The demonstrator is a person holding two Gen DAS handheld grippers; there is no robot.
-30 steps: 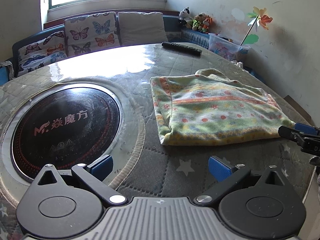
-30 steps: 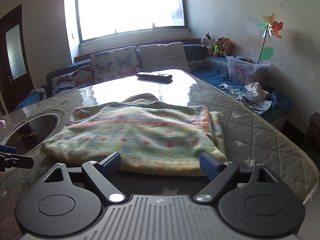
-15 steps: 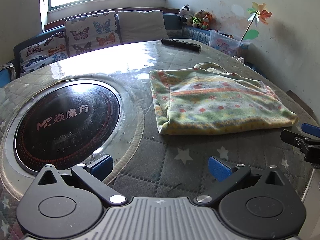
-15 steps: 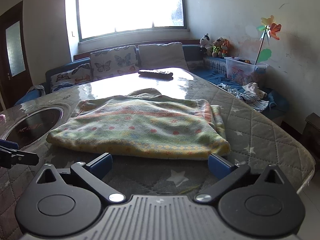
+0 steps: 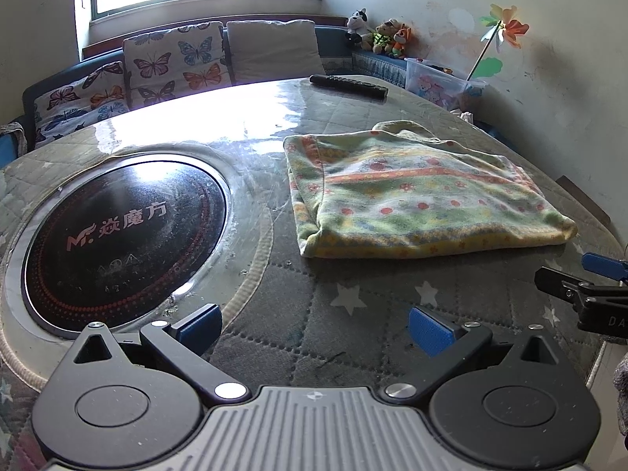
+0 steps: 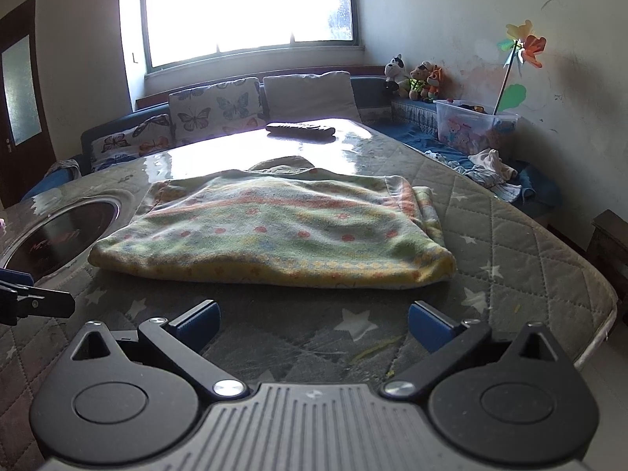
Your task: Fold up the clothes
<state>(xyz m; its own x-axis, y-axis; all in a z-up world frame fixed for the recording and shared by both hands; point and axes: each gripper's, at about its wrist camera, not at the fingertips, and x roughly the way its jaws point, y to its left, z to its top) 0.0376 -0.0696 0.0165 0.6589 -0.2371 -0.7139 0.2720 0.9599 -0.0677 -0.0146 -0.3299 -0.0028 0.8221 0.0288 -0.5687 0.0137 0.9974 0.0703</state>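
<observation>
Fleece garment, green-yellow with red dots, lies folded flat on the quilted desk, to the right of the round black cooktop set into it

Versus a second ago: right tool has backed off from the garment's near edge. Its blue pads sat right at the hem then; bare quilt with a star shows between pads and hem now. Jaws went a bit wider and now stand fully apart, holding nothing

Left tool barely shifted; jaws wide apart as before, empty. More quilt shows in front of it

Garment itself hasn't moved or changed shape

Layout now: garment sits ahead of the right tool, near but not touching, long edge facing it. From the left tool it is ahead and to the right, well apart. Each tool's tip shows at the edge of the other's view, both on the near side of the garment

Remote lies at the far end of the desk, beyond the garment
</observation>
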